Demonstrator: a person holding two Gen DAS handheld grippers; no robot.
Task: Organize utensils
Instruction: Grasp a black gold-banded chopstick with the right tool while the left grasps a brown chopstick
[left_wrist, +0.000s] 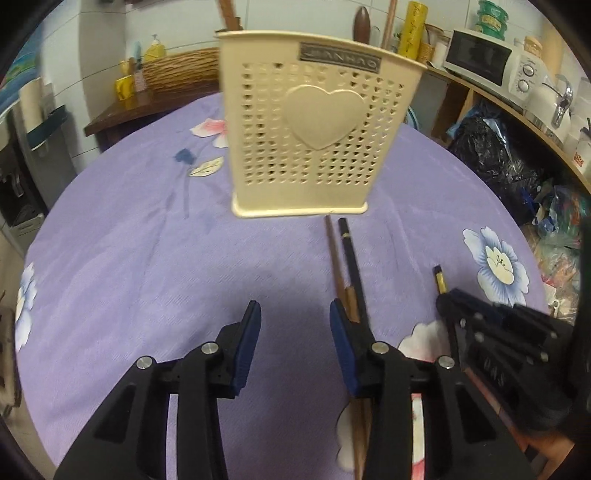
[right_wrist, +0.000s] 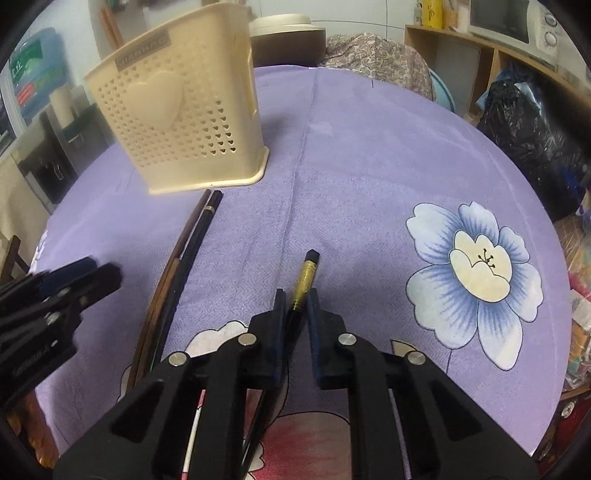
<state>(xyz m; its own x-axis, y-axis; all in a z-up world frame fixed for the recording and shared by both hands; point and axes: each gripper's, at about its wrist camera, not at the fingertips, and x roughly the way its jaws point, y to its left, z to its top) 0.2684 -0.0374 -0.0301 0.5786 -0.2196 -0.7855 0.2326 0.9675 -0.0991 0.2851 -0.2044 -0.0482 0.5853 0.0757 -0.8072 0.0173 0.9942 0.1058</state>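
A cream perforated utensil holder (left_wrist: 306, 129) with a heart on its front stands on the purple tablecloth; it also shows in the right wrist view (right_wrist: 177, 110). A brown chopstick (left_wrist: 338, 266) and a black chopstick (left_wrist: 351, 258) lie side by side in front of it, also in the right wrist view (right_wrist: 192, 236). My left gripper (left_wrist: 293, 325) is open and empty, just left of them. My right gripper (right_wrist: 295, 302) is shut on a black chopstick with a gold band (right_wrist: 304, 280), whose tip pokes out ahead of the fingers (left_wrist: 439, 278).
The round table (right_wrist: 369, 166) carries a purple flowered cloth. A wooden shelf with a microwave (left_wrist: 480, 59) stands at the right, black bags (left_wrist: 491, 155) beneath it. A wicker basket (left_wrist: 181, 70) sits behind the table.
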